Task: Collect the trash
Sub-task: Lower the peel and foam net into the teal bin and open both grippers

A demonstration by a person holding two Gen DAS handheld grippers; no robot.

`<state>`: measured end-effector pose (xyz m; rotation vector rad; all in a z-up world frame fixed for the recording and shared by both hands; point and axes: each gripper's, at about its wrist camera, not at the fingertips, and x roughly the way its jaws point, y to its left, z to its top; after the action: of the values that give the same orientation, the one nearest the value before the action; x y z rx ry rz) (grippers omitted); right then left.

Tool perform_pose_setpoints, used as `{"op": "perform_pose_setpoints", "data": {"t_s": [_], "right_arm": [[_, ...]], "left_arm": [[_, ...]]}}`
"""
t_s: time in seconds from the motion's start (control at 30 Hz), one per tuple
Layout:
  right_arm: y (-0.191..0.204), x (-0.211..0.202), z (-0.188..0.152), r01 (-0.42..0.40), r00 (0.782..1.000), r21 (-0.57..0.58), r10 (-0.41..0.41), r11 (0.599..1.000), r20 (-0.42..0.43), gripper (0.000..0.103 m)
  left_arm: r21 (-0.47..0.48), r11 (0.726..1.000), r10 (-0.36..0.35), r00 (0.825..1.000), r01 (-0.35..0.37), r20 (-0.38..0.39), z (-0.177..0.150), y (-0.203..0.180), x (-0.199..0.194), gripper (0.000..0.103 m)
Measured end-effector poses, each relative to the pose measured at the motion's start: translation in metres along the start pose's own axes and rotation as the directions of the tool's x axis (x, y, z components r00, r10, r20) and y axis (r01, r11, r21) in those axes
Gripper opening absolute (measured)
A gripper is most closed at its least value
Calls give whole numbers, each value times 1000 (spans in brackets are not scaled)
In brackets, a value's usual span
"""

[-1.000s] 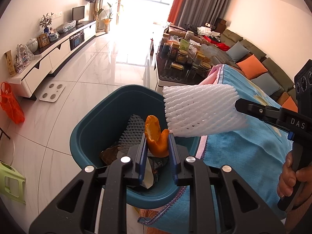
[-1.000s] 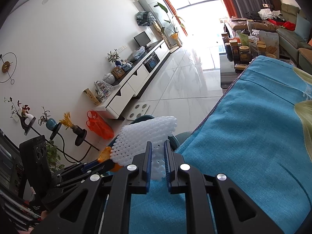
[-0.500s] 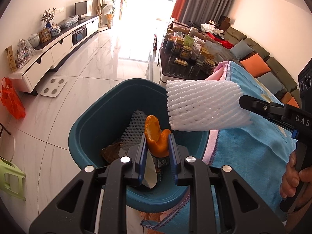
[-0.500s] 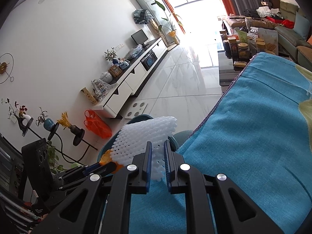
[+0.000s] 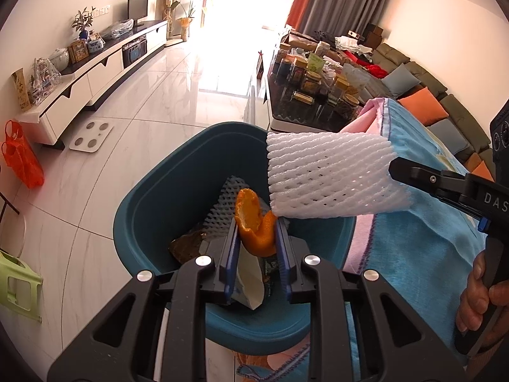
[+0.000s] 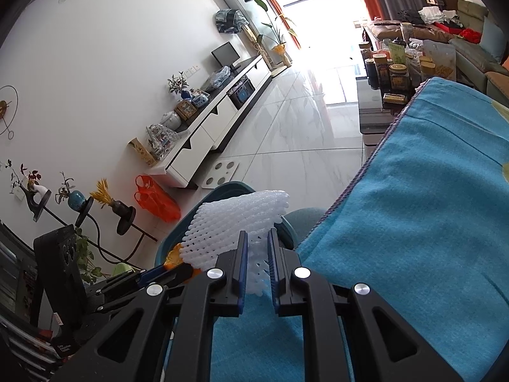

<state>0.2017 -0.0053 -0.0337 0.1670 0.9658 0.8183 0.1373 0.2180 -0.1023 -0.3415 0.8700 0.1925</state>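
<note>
Two pieces of trash are held over the teal bin [image 5: 149, 197]: left tool [image 5: 256, 245] clamped on an orange peel [image 5: 254, 222] above the bin's contents, right tool [image 6: 256, 254] clamped on a white foam net [image 6: 235, 219] near the rim. Release each only once clear inside the rim; the net probably overhangs it, beside the blue-covered bench [image 6: 413, 222]. Open floor [image 5: 133, 121] lies left.

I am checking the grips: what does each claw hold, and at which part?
The left claw grips the orange peel at its lower part. The right claw pinches the white foam net at its near edge.
</note>
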Motion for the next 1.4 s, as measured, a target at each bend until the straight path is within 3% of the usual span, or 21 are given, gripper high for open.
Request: {"op": "perform_pose_setpoints", "data": {"t_s": [0.53, 0.97, 1.4], "right_arm": [[18, 23, 5, 9, 998, -41, -12, 999, -66, 14], [34, 45, 10, 31, 989, -104, -46, 994, -143, 25], [41, 56, 12, 40, 981, -141, -66, 989, -183, 29]], "left_arm": [[-25, 999, 23, 998, -24, -50, 8, 4, 35, 23], [-40, 998, 44, 996, -47, -72, 8, 9, 51, 23], [-62, 995, 68, 995, -73, -75, 2, 16, 54, 30]]}}
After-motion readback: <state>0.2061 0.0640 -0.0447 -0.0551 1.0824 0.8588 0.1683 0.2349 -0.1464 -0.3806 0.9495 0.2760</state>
